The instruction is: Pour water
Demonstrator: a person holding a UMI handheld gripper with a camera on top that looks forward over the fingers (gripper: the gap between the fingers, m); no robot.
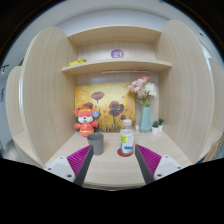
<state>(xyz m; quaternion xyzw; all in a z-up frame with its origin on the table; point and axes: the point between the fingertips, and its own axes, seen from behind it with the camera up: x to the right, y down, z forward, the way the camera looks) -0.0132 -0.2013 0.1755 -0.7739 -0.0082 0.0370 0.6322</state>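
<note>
A small clear bottle (126, 137) with a white cap and a label stands upright on a round red coaster (125, 152) on the desk, just ahead of my right finger. A grey cup (96, 143) stands upright to its left, just ahead of my left finger. My gripper (111, 162) is open and empty, low over the desk, its fingers (70, 160) with purple pads spread wide. Bottle and cup both lie beyond the fingertips, apart from them.
A wooden desk alcove (40, 90) with side walls and an upper shelf (110, 66) encloses the space. At the back stand an orange plush toy (86, 122), a flower painting (110, 108), a vase with flowers (146, 112) and a small potted plant (157, 126).
</note>
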